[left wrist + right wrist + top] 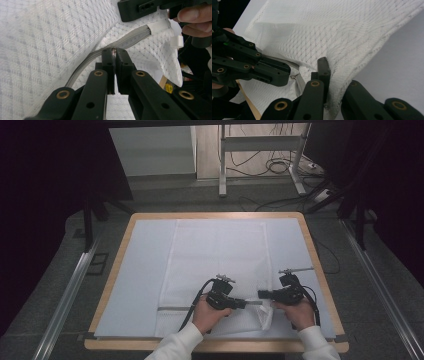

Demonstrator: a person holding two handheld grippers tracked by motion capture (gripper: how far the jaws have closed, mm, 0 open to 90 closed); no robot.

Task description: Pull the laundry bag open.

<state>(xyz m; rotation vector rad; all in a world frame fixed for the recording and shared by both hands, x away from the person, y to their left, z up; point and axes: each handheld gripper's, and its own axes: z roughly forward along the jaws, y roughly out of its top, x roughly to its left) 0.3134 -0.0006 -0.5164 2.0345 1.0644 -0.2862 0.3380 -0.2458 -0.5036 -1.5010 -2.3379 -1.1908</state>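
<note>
Your mesh bag (217, 255) lies flat on the pale mat (142, 270) that covers the table (320, 270), its long side running away from you and its zipper (172, 308) crossing the near end. Your left claw (243, 304) sits low over that near end, pointing toward your right; in the left gripper view its jaws are pressed together on the small metal zipper pull (114, 50), right where the grey zipper track curves past them. Your right claw (261, 294) faces it from the other side, the two tips just apart in the high view, and it is clamped on the bag's mesh beside the zipper end (in the right gripper view the fabric is bunched up and drawn between the jaws, hiding the right-hand one). Here the bag's near right corner (266, 316) is lifted off the mat in a crumpled fold below the claws, while the rest of the bag stays flat. Both your hands (207, 314) rest near the table's front edge, sleeves coming in from below.
</note>
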